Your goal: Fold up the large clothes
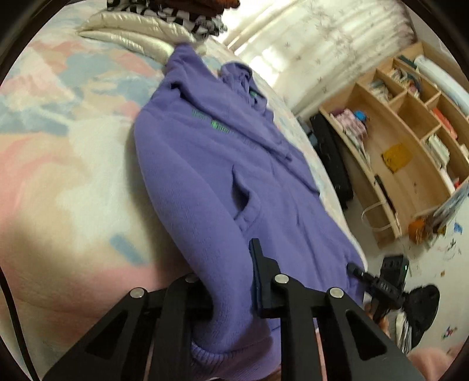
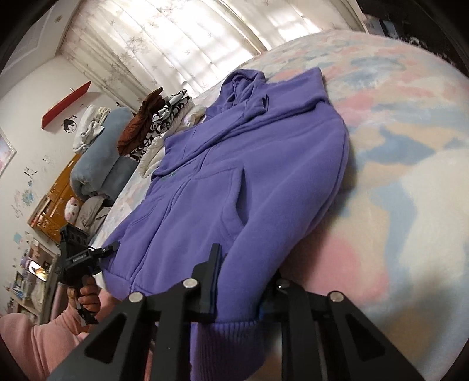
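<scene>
A purple hoodie (image 1: 211, 164) lies front up on the pastel bed cover (image 1: 58, 146), hood at the far end, front pocket toward me. My left gripper (image 1: 231, 281) is shut on the hoodie's near left bottom corner, cloth bunched between its fingers. My right gripper (image 2: 243, 281) is shut on the hoodie (image 2: 234, 164) at its near right bottom corner, by the ribbed hem. The right gripper (image 1: 381, 281) also shows at the hem's far corner in the left wrist view. The left gripper (image 2: 79, 258) shows at the left in the right wrist view.
A stack of folded clothes (image 1: 164, 17) and a cream quilt (image 1: 132, 32) lie at the head of the bed. A wooden bookshelf (image 1: 410, 140) stands across the floor. Rolled blue bedding (image 2: 99, 158) lies beside the bed cover (image 2: 410, 146). Curtains (image 2: 176, 35) hang behind.
</scene>
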